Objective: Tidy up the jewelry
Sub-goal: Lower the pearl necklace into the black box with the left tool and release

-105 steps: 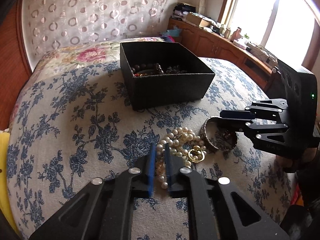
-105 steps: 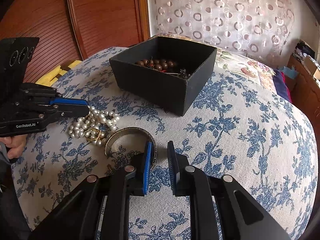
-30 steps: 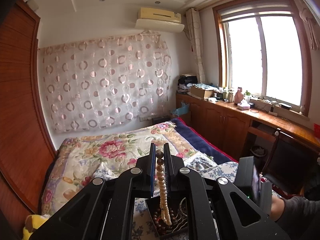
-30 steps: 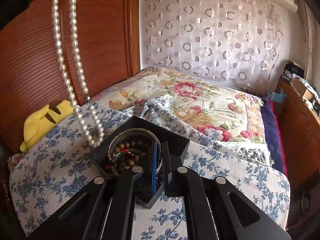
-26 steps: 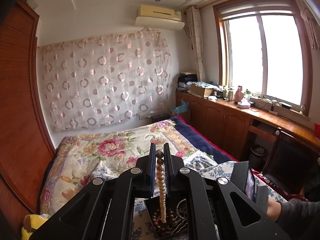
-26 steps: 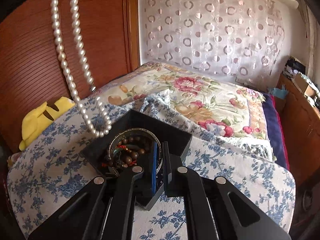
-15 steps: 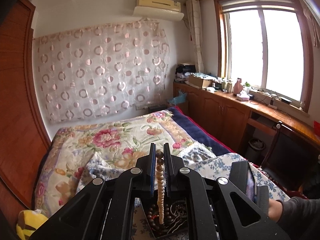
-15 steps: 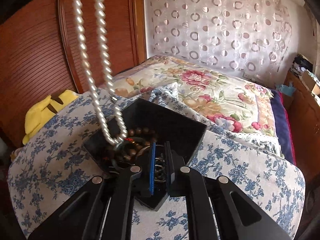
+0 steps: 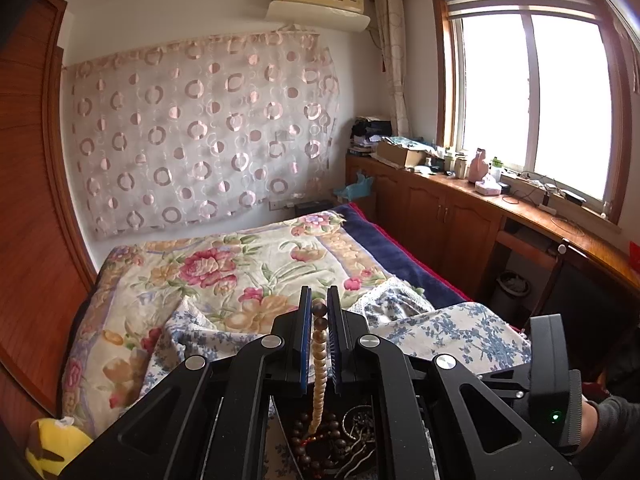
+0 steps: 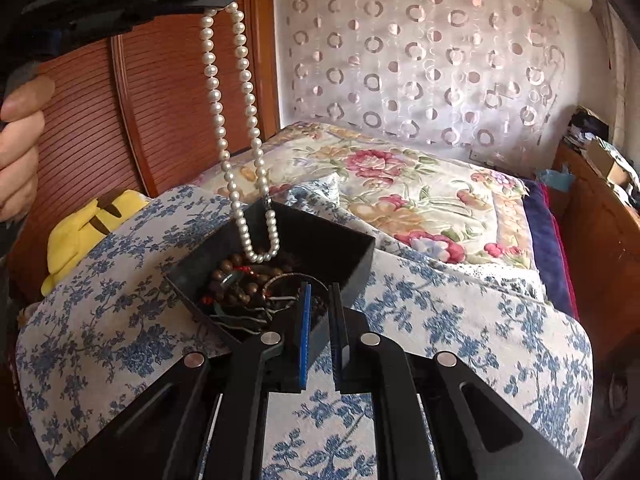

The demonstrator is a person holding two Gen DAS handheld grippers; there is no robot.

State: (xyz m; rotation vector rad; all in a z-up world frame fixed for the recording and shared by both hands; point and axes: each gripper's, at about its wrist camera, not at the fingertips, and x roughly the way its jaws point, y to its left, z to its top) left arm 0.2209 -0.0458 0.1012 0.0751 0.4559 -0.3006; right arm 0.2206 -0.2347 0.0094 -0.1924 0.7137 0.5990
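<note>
My left gripper [image 9: 319, 312] is shut on a pearl necklace [image 9: 319, 364] that hangs straight down from its tips. In the right wrist view the left gripper [image 10: 218, 4] is raised at the top left, and the pearl necklace [image 10: 234, 128] dangles with its lowest loop inside the black box [image 10: 352, 268]. The box holds brown wooden beads [image 10: 236, 280] and a bangle [image 10: 288, 280]. My right gripper [image 10: 320, 300] sits low at the box's near corner, jaws slightly apart and empty.
The box stands on a blue-flowered cloth [image 10: 460, 328] on the bed. A yellow plush toy [image 10: 84, 224] lies at the left by the wooden wardrobe [image 10: 120, 128]. A floral quilt [image 10: 400, 184] lies behind, and wooden cabinets [image 9: 440, 216] run under the window.
The left gripper has lowered the pearl necklace, so its loop now hangs inside the box. The right gripper has let the bangle go into the box and its jaws have parted a little.
</note>
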